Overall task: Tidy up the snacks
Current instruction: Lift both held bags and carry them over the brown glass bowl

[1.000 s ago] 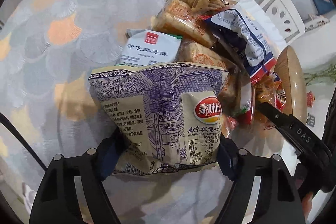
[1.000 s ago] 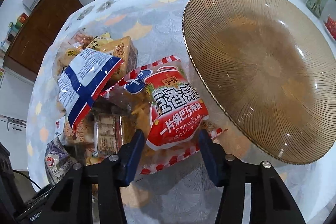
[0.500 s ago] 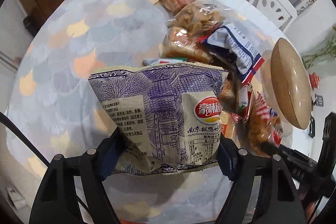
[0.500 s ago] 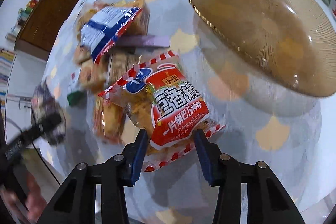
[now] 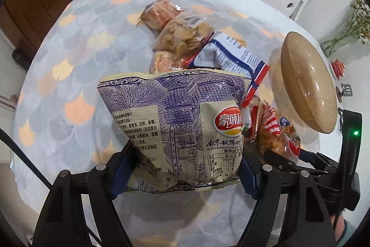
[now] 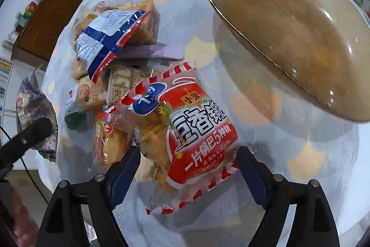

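Snacks fill both our grippers at this moment: the left gripper (image 5: 182, 175) is clamped on the lower part of a purple-and-cream bag (image 5: 175, 122), and the right gripper (image 6: 188, 168) is clamped on a red rice-cracker bag (image 6: 185, 136), each pouch held up off the table (image 5: 69, 75) with its top end pointing away from the camera. We judge both bags to be light, puffy and soft, with slick film skins and brittle contents, so a hard squeeze could crush what is inside and a loose one could let the film slide. Taking them low across the body, as we do now, looks sound; the crimped seam at the end would be a firmer place if a bag started to slip. Beyond them lies the rest of the pile: a blue-and-white packet (image 6: 108, 36) tilted on top of clear-wrapped biscuit packs (image 5: 182, 36), with a flat lilac packet (image 6: 157, 51) and several small wrapped cakes beneath it, all touching or overlapping. The amber ribbed plate (image 6: 289, 22) sits just to the right of the pile and holds nothing; we take it to be the likely place for the snacks. Between the red bag and the plate we see only bare cloth, while the left gripper's way to the plate is crossed by the heap and by the right gripper itself.
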`<state>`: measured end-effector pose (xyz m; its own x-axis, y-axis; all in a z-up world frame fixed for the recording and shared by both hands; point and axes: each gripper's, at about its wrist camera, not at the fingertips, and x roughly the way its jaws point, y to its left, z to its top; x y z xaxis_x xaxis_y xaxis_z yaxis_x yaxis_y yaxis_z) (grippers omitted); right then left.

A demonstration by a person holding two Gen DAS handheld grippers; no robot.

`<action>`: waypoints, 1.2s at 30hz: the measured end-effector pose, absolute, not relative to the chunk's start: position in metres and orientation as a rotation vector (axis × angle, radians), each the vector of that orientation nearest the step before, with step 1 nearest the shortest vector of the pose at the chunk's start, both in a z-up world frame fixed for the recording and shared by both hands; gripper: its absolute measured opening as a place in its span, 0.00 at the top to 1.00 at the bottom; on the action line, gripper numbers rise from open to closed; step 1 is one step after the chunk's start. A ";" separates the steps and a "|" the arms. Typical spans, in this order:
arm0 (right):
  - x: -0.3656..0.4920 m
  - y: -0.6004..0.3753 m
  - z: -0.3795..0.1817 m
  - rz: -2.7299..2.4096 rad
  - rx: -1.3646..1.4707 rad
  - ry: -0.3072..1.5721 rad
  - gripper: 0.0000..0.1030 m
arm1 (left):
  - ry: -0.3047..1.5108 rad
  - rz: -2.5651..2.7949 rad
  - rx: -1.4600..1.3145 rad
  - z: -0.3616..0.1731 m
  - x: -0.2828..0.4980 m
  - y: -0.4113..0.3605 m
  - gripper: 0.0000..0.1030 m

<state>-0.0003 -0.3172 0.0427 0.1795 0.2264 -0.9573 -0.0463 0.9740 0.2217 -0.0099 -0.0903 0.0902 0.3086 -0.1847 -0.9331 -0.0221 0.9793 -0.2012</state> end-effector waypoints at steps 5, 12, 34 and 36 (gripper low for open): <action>-0.009 -0.316 0.054 0.186 0.128 1.346 0.43 | 1.223 -0.128 -0.146 0.101 -0.004 -0.093 0.26; -0.022 -0.316 0.093 0.256 0.196 1.311 0.46 | 1.157 -0.164 -0.119 0.129 0.011 -0.101 0.26; 0.021 -0.447 0.189 -0.182 0.282 1.090 0.46 | 1.080 -0.421 0.074 0.181 0.090 -0.257 0.26; 0.027 -0.459 0.187 -0.203 0.301 1.087 0.46 | 1.094 -0.446 0.083 0.175 0.096 -0.274 0.26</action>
<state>0.0274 -0.4589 0.1872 0.4528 -0.0148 -0.8915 0.3073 0.9412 0.1405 0.0961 -0.2743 0.1748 0.3799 -0.3082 -0.8722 0.3887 0.9088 -0.1518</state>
